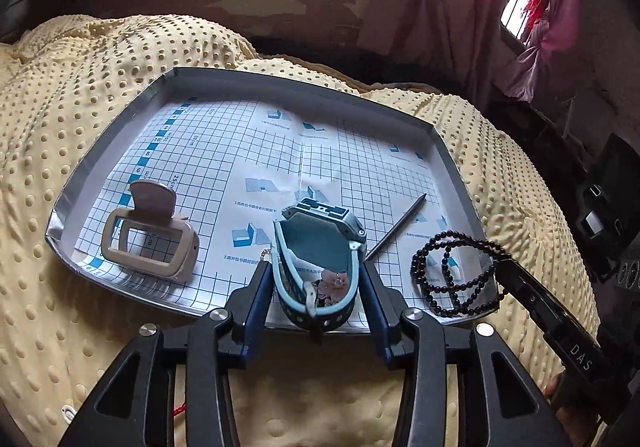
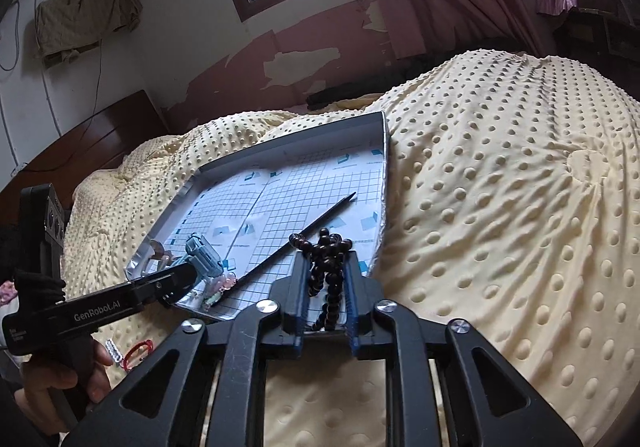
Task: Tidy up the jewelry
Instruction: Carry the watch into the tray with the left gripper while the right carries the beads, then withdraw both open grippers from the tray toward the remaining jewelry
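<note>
A silver tray (image 1: 93, 171) lined with grid paper lies on the bed. My left gripper (image 1: 316, 267) is shut on a light blue smartwatch (image 1: 320, 243), held low over the tray's near edge; a pink flower piece (image 1: 334, 283) lies under it. From the right wrist view the watch (image 2: 202, 253) sits at the left gripper's tip. My right gripper (image 2: 326, 259) is shut on a dark beaded bracelet (image 2: 330, 271), whose loops (image 1: 452, 275) hang over the tray's near right corner. A beige hair claw (image 1: 150, 243) and a thin dark stick (image 1: 396, 227) lie in the tray.
A yellow dotted blanket (image 2: 500, 207) covers the bed all around the tray. A red ring-shaped item (image 2: 138, 353) and a small white clip (image 2: 113, 350) lie on the blanket near a hand (image 2: 60, 379). A wooden headboard (image 2: 100, 135) and peeling wall stand behind.
</note>
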Available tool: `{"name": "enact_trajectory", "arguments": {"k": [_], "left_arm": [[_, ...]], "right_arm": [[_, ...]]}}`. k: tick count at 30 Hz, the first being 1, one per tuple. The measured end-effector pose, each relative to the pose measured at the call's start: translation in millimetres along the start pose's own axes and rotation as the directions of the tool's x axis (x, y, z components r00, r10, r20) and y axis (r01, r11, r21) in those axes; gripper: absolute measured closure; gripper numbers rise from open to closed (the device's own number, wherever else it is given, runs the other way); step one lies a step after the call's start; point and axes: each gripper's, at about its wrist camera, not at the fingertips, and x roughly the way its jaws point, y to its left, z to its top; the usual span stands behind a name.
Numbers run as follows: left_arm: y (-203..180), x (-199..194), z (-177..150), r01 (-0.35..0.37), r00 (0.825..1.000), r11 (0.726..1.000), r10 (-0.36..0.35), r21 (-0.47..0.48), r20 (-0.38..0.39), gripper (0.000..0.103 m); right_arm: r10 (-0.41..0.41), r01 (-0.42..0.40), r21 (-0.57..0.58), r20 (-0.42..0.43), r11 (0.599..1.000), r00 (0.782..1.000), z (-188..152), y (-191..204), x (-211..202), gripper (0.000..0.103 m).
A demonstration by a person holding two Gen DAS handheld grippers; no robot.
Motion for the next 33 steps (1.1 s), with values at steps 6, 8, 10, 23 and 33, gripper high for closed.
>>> {"name": "enact_trajectory", "arguments": {"k": [6, 8, 10, 23, 33], "left_arm": [[-8.0, -21.4, 0.0, 0.012, 0.997, 1.000, -0.014, 0.016, 0.073, 0.031], [-12.2, -30.5, -0.6, 0.018, 0.995, 0.999, -0.021, 0.031, 0.093, 0.026], [-16.9, -41.5, -2.5, 0.005, 0.993, 0.999, -0.011, 0.051, 0.121, 0.015], [-18.0, -137.9, -35.4, -0.050, 0.946, 0.997, 0.029, 0.058, 0.322, 0.000], [2.4, -209.3, -75.8, -0.057, 0.911, 0.995, 0.020, 0.076, 0.412, 0.000]], "right_arm": [[-0.015, 0.015, -0.016, 0.023, 1.000, 1.000, -0.9, -2.4, -14.2, 0.063], [-0.028, 0.028, -0.020, 0.040, 0.999, 0.999, -1.9, -3.8, -23.2, 0.052], [-0.036, 0.038, -0.031, 0.070, 0.999, 0.997, -3.0, -4.0, -34.8, 0.044], [-0.024, 0.049, -0.090, 0.259, 0.995, 0.966, -10.2, 25.8, -125.5, 0.001], [0.034, 0.015, -0.151, 0.313, 0.988, 0.949, -45.7, 71.8, -187.2, 0.001]]}}
